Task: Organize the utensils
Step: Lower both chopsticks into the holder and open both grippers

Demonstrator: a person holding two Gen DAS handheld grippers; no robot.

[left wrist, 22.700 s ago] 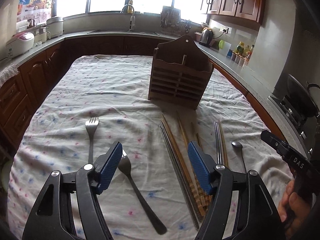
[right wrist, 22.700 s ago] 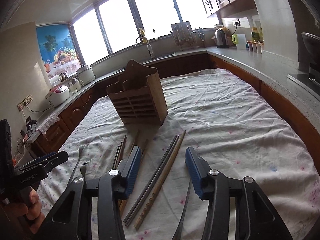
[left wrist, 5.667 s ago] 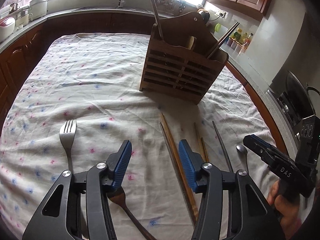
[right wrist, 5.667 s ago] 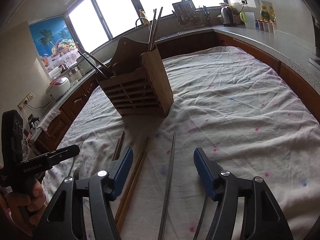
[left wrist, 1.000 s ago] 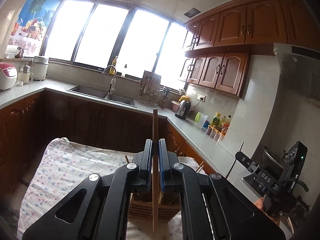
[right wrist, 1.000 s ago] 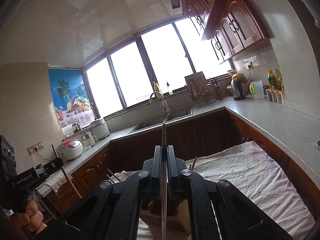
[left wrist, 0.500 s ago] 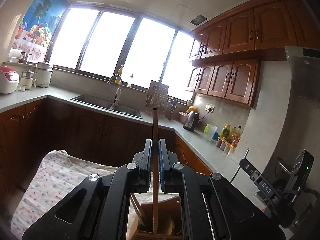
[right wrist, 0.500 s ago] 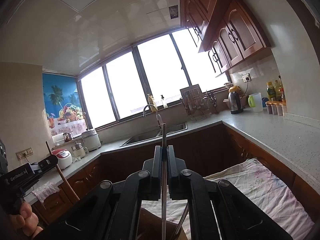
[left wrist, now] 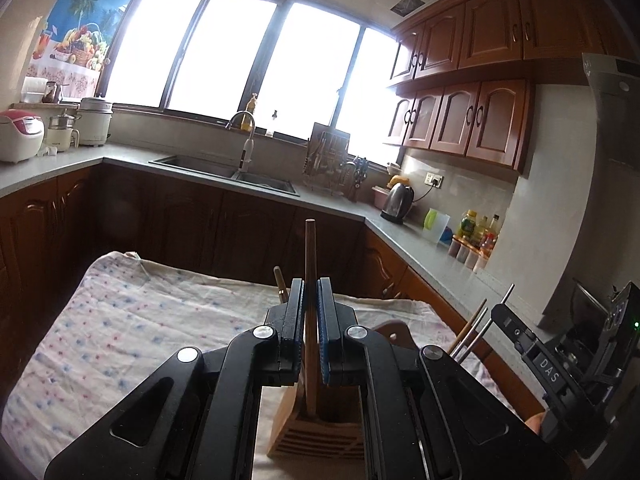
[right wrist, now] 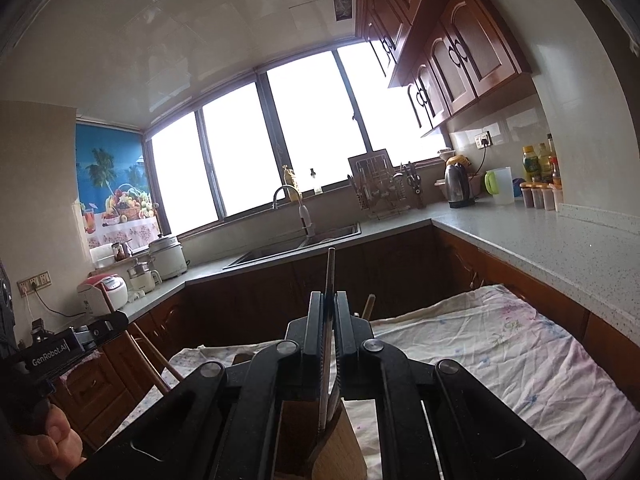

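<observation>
My left gripper (left wrist: pixel 310 292) is shut on a wooden chopstick (left wrist: pixel 309 256) held upright, its lower end inside the wooden utensil holder (left wrist: pixel 316 436) directly below. My right gripper (right wrist: pixel 329 304) is shut on a metal chopstick (right wrist: pixel 330 268), also upright, its lower end in the holder (right wrist: pixel 336 448). Other chopsticks (left wrist: pixel 468 332) lean out of the holder's right side. The right gripper shows at the left wrist view's right edge (left wrist: pixel 536 356). The left gripper shows at the right wrist view's left edge (right wrist: pixel 68 346). The utensils lying on the table are hidden.
The table carries a white flowered cloth (left wrist: pixel 120 320). Dark wood cabinets and a grey counter (right wrist: pixel 540 236) run around it, with a sink (left wrist: pixel 236 172), kettle (left wrist: pixel 398 202) and bottles (left wrist: pixel 476 232) behind.
Both grippers have come down with their chopsticks. The chopstick ends have gone from above the holder into its compartments.
</observation>
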